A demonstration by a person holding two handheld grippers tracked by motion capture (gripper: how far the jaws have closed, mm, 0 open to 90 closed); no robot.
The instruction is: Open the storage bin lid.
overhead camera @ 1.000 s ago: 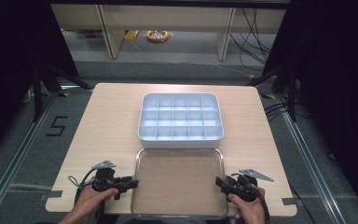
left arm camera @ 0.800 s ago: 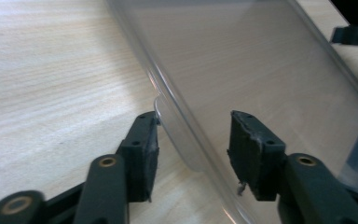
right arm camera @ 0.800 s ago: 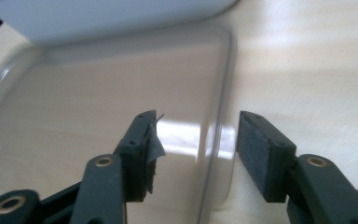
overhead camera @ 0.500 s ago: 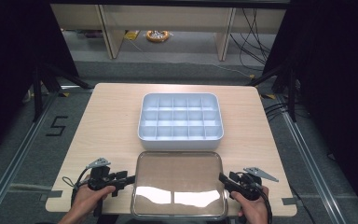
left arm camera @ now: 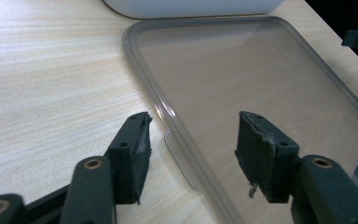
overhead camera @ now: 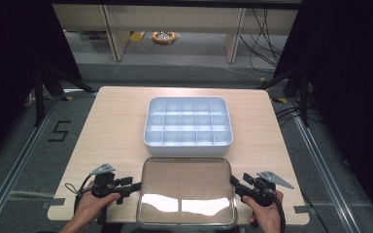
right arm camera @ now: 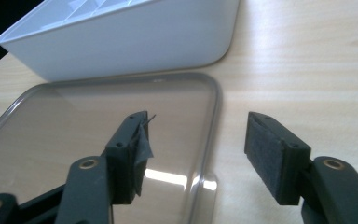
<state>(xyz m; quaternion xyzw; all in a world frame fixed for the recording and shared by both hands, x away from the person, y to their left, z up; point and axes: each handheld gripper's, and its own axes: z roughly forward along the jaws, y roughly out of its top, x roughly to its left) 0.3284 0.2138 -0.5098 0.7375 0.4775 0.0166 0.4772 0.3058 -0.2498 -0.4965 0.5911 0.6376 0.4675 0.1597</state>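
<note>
Clear lid (overhead camera: 186, 191), white tray (overhead camera: 188, 121), two tongs

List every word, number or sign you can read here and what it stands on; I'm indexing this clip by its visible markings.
"5": a black figure marked on the grey floor left of the table.
No writing can be made out on the white compartment tray, the clear lid, the left gripper or the right gripper.
</note>
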